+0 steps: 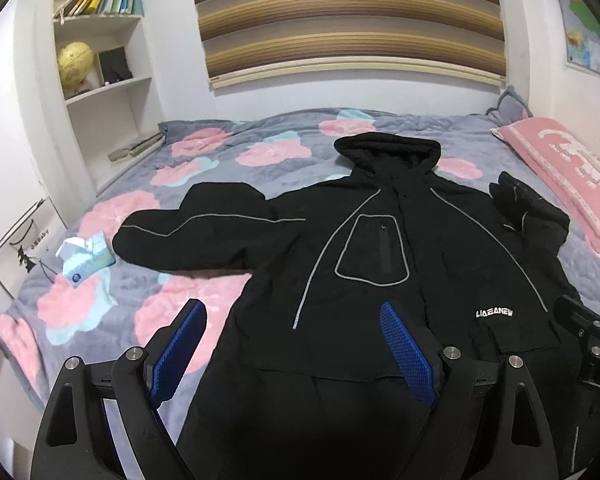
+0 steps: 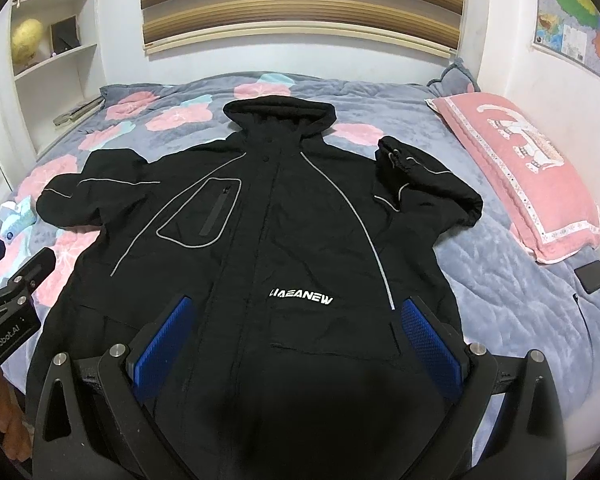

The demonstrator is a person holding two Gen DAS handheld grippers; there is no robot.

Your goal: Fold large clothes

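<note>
Looking across the bed point(image 2: 512, 304): your black hooded jacket point(image 2: 284, 240) lies face up and spread flat on the quilt, hood at 12 o'clock, hem toward you at 6. No fold made yet, by my reading; the whole task remains. Left sleeve point(image 1: 188, 232) stretches out toward 9 o'clock. Right sleeve point(image 2: 428, 184) is bunched and doubled back near 2 o'clock, looking crumpled, not deliberately folded. Pink pillow point(image 2: 528, 176) sits at 3 o'clock, clear of the jacket. Left gripper point(image 1: 290, 340) hovers over the hem's left edge, jaws wide, empty. Right gripper point(image 2: 296, 336) hovers above the lower front, jaws wide, empty. Tissue pack point(image 1: 86, 258) lies just off the left cuff.
</note>
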